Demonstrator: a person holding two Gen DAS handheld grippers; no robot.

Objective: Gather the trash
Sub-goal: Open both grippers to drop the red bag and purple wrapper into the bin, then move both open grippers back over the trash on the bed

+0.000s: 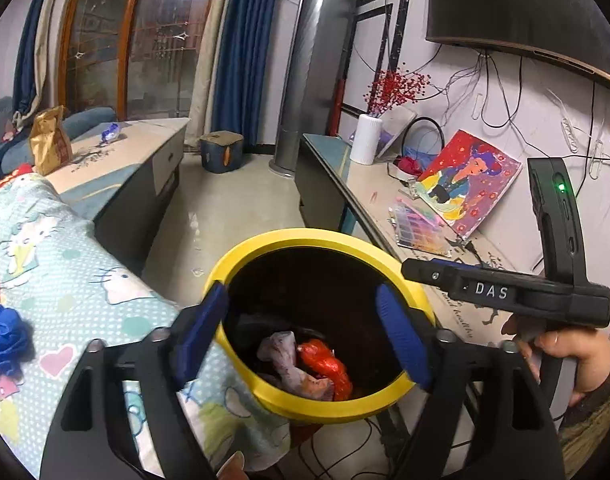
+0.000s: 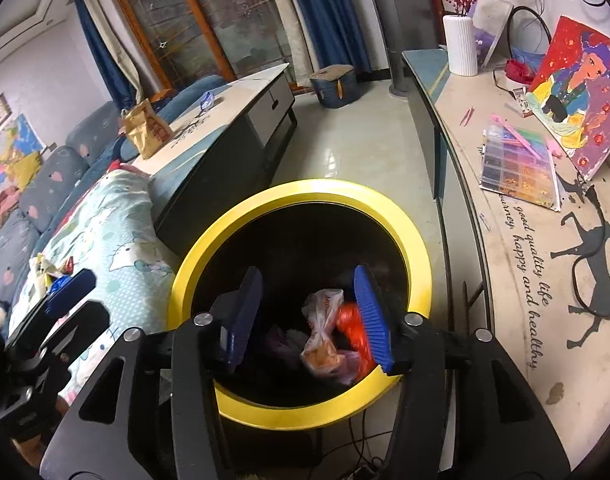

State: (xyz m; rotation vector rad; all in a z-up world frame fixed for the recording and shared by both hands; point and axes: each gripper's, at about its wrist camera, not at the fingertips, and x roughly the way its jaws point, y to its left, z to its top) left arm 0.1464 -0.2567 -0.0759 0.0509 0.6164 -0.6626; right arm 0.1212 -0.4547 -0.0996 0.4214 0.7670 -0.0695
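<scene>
Both claws hang over the mouth of the yellow-rimmed bin (image 2: 301, 196), and neither has anything in it.

The right gripper (image 2: 309, 316) is spread wide, its two blue pads (image 2: 371, 316) well apart, with only the dark inside of the bin between them. Straight below that gap, at the bottom of the bin, lie the crumpled plastic wrapper (image 2: 323, 336) and a red piece of trash (image 2: 355, 330); the right-hand pad overlaps the red piece in the view, but whether it touches I cannot tell.

The left gripper (image 1: 305, 328) is also wide open. Its left pad (image 1: 203, 328) sits against the outside of the near rim, and its other pad stands inside the rim on the far side. Between them, down in the bin, the same pale wrapper (image 1: 285, 360) and red trash (image 1: 327, 364) lie side by side, touching.

To the left of both claws a patterned blanket (image 1: 65, 264) runs alongside the bin, touching its rim, with a crumpled blue wrapper (image 1: 3, 332) lying on it. Farther ahead on the left, a brown paper bag (image 1: 49, 140) stands on a low table (image 1: 137, 140).

To the right a long sideboard (image 2: 517, 264) carries a painting (image 2: 577, 92), a bead box (image 2: 519, 164) and a white vase (image 2: 461, 46).
</scene>
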